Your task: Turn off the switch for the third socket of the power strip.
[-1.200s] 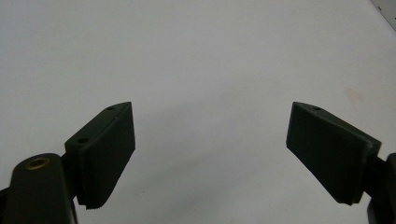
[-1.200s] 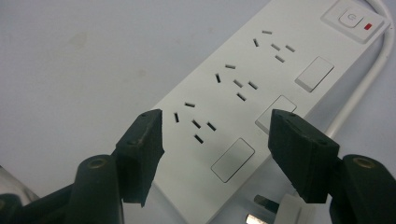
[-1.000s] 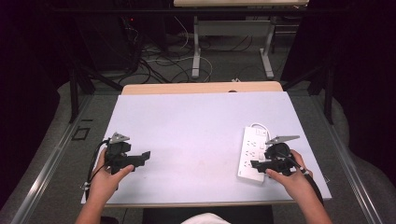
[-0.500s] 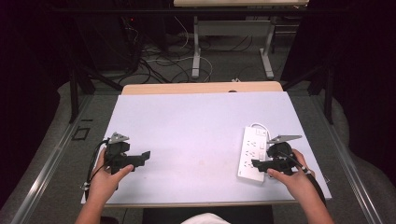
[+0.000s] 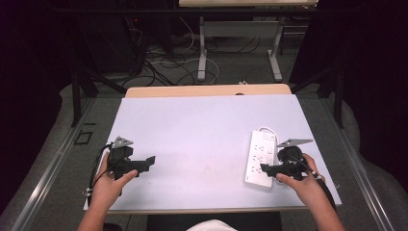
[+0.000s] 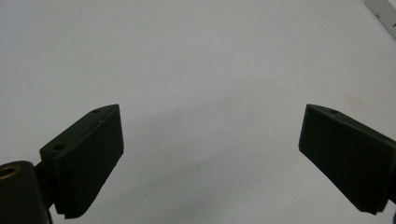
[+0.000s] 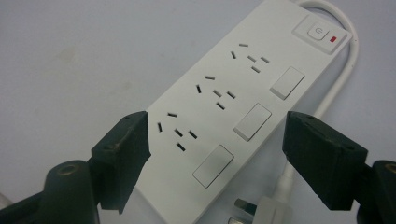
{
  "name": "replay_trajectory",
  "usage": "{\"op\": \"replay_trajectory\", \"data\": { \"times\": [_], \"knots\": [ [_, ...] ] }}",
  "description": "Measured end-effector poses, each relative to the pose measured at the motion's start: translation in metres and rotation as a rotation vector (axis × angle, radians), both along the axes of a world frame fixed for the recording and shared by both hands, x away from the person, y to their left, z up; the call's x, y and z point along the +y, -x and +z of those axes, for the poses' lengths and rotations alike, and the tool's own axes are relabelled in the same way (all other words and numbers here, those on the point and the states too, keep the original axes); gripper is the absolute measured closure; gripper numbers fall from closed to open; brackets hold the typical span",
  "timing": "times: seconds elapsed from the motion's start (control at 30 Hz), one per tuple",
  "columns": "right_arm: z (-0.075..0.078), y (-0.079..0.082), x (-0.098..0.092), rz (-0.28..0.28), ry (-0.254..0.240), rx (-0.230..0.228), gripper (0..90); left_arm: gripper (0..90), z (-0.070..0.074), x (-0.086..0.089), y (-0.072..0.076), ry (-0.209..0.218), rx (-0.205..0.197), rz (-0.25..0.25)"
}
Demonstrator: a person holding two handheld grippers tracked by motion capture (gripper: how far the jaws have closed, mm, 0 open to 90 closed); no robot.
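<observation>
A white power strip (image 5: 260, 150) with three sockets lies at the right of the pale table (image 5: 202, 130), its white cable (image 7: 337, 81) looped beside it. My right gripper (image 5: 264, 169) hovers over the strip's near end. In the right gripper view the jaws of that gripper (image 7: 217, 149) straddle the power strip (image 7: 233, 100) without pressing it, and they have just been opening. A white plug (image 7: 259, 207) lies below them. My left gripper (image 5: 149, 160) rests at the table's left. Its jaws (image 6: 210, 158) have just been opening over bare table, with nothing between them.
A corner of the power strip (image 6: 385, 8) peeks in at the top right of the left gripper view. Behind the table are a wooden board edge (image 5: 207, 90), tangled floor cables (image 5: 163, 62) and white desk legs (image 5: 202, 48). A metal rail (image 5: 53, 168) runs along the left.
</observation>
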State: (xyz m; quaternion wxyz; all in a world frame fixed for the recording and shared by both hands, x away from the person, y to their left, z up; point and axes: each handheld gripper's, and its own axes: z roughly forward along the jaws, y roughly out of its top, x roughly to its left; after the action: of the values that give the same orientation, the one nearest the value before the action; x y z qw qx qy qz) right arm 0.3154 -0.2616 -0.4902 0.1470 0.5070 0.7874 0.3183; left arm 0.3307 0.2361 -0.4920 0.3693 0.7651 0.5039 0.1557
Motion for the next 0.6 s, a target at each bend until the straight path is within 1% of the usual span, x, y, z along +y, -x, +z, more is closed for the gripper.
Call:
{"op": "replay_trajectory", "data": {
  "times": [0.07,0.13,0.17,0.2,0.23,0.27,0.33,0.4,0.43,0.47,0.53,0.6],
  "knots": [
    [0.0,0.0,-0.001,-0.009,-0.008,0.007,22.5,6.1,0.0,0.0,0.0,0.002,0.002,0.003],
    [-0.001,-0.001,-0.003,-0.015,-0.006,-0.005,22.5,5.7,-0.001,0.0,0.0,0.003,0.001,0.005],
    [-0.001,-0.002,-0.004,-0.028,-0.016,0.002,22.4,5.4,-0.001,0.0,0.0,0.003,0.001,0.006],
    [-0.002,-0.003,-0.006,-0.025,-0.012,-0.013,21.7,5.1,-0.001,0.0,0.0,0.007,-0.001,0.009],
    [-0.002,-0.003,-0.007,-0.033,-0.008,-0.015,20.4,4.7,-0.001,0.0,0.0,0.011,-0.003,0.013],
    [-0.002,-0.004,-0.009,-0.032,-0.001,-0.032,18.8,4.5,-0.001,0.0,0.0,0.01,-0.003,0.013],
    [-0.003,-0.006,-0.012,-0.043,0.003,-0.045,16.8,3.7,-0.001,0.001,0.0,0.006,-0.003,0.01],
    [-0.004,-0.007,-0.015,-0.05,0.001,-0.047,15.9,3.2,-0.001,0.002,0.0,0.006,-0.004,0.014],
    [-0.004,-0.007,-0.017,-0.05,0.006,-0.052,15.5,3.1,0.0,0.002,-0.001,0.008,0.004,0.011],
    [-0.004,-0.008,-0.018,-0.057,0.005,-0.047,15.3,2.9,-0.001,0.002,-0.001,0.01,-0.005,0.017],
    [-0.004,-0.009,-0.021,-0.057,0.012,-0.058,15.0,2.2,-0.002,0.003,-0.001,0.01,-0.006,0.019],
    [-0.005,-0.01,-0.023,-0.069,0.012,-0.058,14.8,1.5,-0.002,0.004,-0.001,0.011,-0.007,0.018]
  ]
}}
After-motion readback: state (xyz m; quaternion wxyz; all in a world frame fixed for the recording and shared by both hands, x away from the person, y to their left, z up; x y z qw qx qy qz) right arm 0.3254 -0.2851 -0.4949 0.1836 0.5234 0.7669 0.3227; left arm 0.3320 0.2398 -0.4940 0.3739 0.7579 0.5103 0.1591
